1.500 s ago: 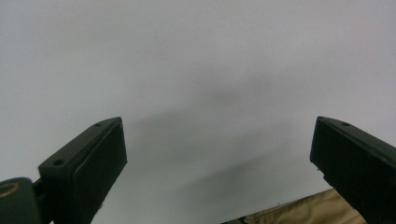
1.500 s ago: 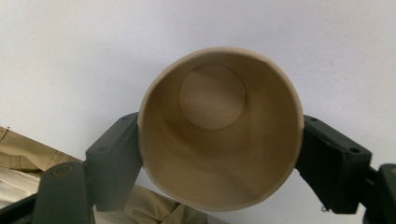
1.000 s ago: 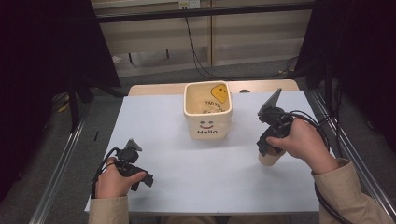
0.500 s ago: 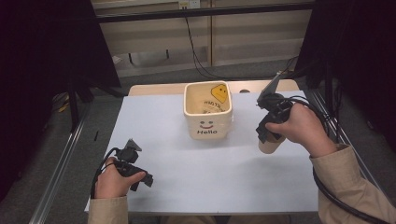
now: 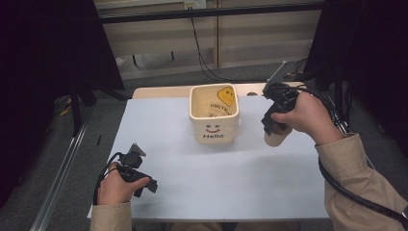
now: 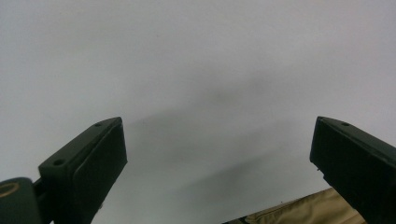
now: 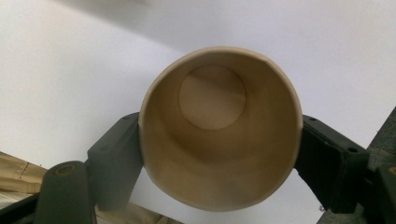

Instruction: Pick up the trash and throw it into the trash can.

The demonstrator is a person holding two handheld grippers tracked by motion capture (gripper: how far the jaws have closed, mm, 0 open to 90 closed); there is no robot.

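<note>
- The right gripper (image 5: 275, 126) is clamped on a beige, round paper cup (image 7: 219, 128); in the right gripper view its two black jaws press the cup's wall from both sides and the rim is squeezed slightly out of round.
- In the high view the paper cup (image 5: 276, 137) hangs below the right hand (image 5: 305, 115), its mouth up towards the gripper, just to the right of a cream, square-sided ceramic pot with a smiley face and the word "Hello" (image 5: 214, 115). Cup and pot are near each other, with a narrow strip of table between them.
- The pot stands upright at the far middle of the white tabletop (image 5: 192, 178), close to the far edge, its opening facing up with a yellow smiley patch inside.
- The left gripper (image 5: 136, 166) rests low near the front left corner of the tabletop, held in the left hand (image 5: 115, 185); in the left gripper view its jaws stand wide apart with nothing but bare white surface (image 6: 196, 70) between them.
- Wide bare surface lies between the two hands and in front of the pot; the right edge of the table runs close under the right forearm's tan sleeve (image 5: 358, 178).
- A metal rail (image 5: 62, 178) runs along the floor beside the left edge of the table.
</note>
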